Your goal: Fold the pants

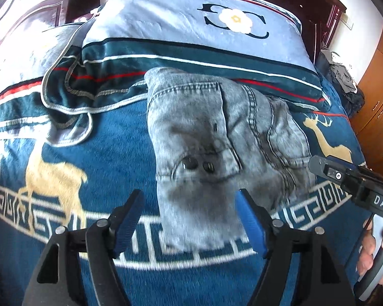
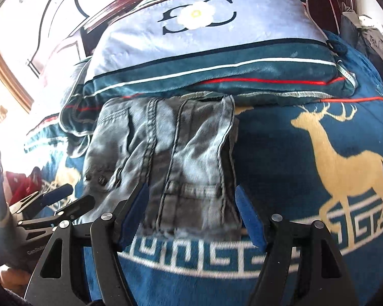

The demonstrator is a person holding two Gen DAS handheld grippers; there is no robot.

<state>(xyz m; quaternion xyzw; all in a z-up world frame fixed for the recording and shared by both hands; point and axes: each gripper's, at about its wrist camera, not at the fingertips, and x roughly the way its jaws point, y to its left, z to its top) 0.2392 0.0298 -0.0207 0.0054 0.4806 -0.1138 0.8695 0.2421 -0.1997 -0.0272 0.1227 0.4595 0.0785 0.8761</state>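
On the bed's blue deer-patterned blanket (image 1: 109, 153) lay the folded grey pants (image 1: 217, 137), their far edge touching a striped pillow (image 1: 191, 33). Both the left claw (image 1: 189, 219) and right claw (image 2: 191, 216) hovered spread apart, gripping nothing.

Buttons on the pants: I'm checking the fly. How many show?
2. Both sit side by side on the grey pants near the folded bundle's front edge: one round button and a smaller one right of it. Others may be hidden in folds.
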